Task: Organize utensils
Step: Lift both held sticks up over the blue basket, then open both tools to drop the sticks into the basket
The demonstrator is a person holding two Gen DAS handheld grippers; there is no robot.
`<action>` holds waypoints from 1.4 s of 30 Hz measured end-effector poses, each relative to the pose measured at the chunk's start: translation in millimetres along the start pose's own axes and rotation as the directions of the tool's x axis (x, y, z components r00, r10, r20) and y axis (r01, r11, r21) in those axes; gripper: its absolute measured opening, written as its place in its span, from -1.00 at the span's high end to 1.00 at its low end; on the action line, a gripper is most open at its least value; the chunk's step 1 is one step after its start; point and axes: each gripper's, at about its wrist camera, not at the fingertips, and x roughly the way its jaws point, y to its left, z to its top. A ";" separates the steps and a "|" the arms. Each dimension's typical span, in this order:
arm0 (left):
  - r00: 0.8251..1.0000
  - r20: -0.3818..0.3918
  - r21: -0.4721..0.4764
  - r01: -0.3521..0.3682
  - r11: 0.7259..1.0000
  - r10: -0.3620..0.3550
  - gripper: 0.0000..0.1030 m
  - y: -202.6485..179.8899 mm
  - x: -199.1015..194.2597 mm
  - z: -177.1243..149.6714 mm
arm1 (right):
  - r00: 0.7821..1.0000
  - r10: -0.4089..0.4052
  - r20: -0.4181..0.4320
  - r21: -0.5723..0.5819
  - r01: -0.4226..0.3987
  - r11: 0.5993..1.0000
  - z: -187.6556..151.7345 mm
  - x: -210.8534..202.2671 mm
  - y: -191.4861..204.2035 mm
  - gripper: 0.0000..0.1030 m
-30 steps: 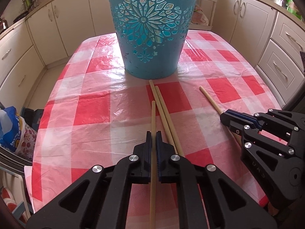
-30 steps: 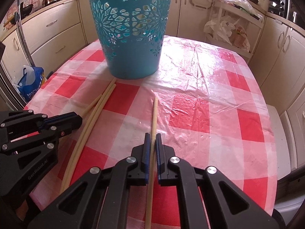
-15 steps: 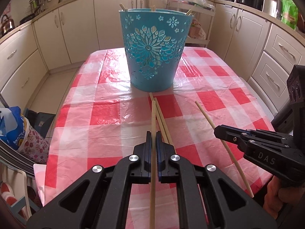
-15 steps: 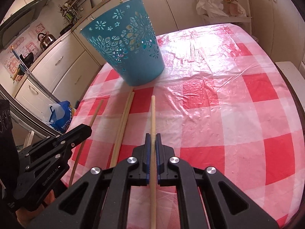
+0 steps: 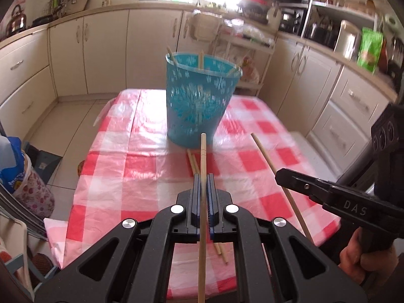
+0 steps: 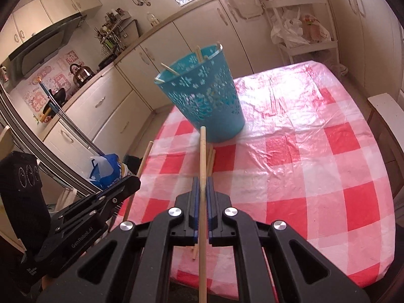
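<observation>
Both my grippers — left gripper [image 5: 202, 189] and right gripper [image 6: 202, 192] — stay clenched on one stick each, now lifted off the table [image 5: 131, 171]; the bucket [image 5: 199, 101] ahead comes next — two sticks [image 5: 193, 162] remain.

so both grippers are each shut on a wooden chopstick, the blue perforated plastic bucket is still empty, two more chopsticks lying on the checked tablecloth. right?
Not quite: the blue perforated plastic bucket is not empty. The left wrist view shows wooden chopsticks sticking up past its rim. The rest holds: left gripper and right gripper each shut on a chopstick, two more chopsticks lying on the checked tablecloth.
</observation>
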 end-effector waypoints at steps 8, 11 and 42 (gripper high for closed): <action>0.988 0.124 -0.085 0.105 0.991 -0.094 0.92 18.5 -37.2 41.0 | 0.983 0.053 0.178 -0.013 -0.052 0.999 30.8 -37.1 24.7 0.89; 0.979 0.168 -0.084 0.130 0.988 -0.115 0.92 14.4 -43.5 54.0 | 0.968 0.055 0.245 -0.029 -0.049 0.998 39.8 -46.9 32.2 0.89; 0.870 0.474 -0.205 0.260 0.943 -0.137 0.91 42.3 83.5 215.3 | 0.897 -0.027 0.442 -0.037 0.048 0.998 216.5 86.8 40.9 0.88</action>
